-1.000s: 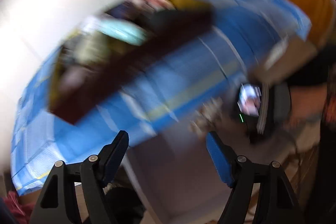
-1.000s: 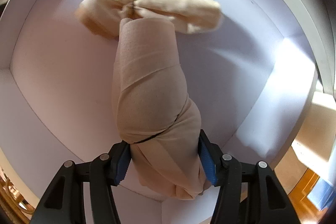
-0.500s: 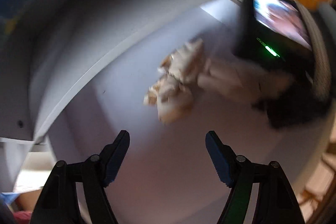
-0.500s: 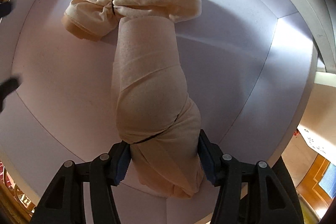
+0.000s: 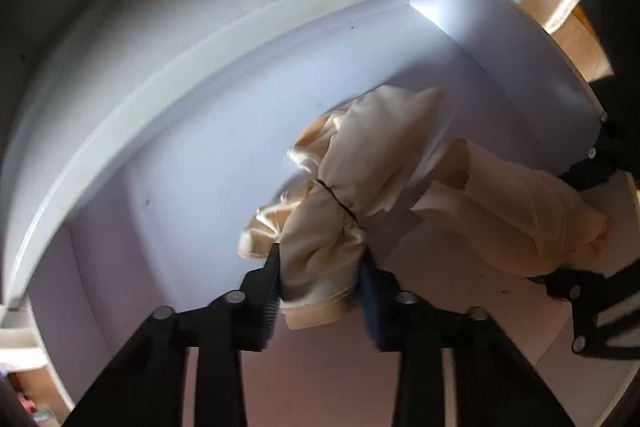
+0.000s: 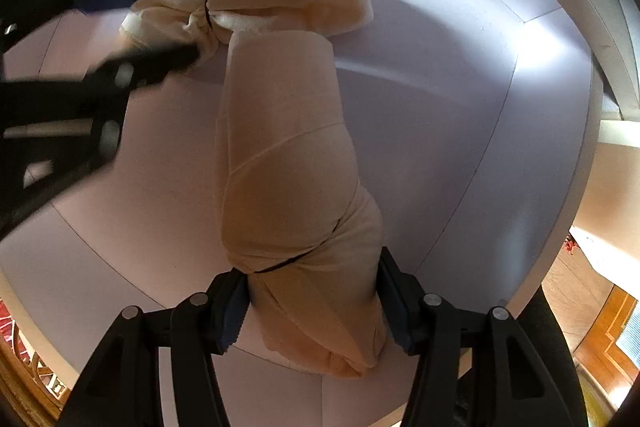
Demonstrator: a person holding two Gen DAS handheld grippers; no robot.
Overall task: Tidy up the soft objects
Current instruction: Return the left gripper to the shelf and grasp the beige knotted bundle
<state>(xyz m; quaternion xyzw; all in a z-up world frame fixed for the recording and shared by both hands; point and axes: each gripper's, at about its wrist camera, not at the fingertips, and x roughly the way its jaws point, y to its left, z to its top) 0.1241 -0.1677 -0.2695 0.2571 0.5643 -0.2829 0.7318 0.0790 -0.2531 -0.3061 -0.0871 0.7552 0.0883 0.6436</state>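
Left wrist view: left gripper (image 5: 318, 277) closing on cream tied bundle (image 5: 344, 195), pads pressing it, likely to lift. Right gripper (image 6: 312, 301) clamps beige roll (image 6: 288, 163). Both lie in white drawer (image 5: 192, 131).

Both wrist views downward, close

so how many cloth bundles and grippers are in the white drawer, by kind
beige cloth bundles: 2, one in the left gripper, bundle, its fingers closing on it, and one in the right gripper, bundle
grippers: 2
white drawer: 1
total: 5
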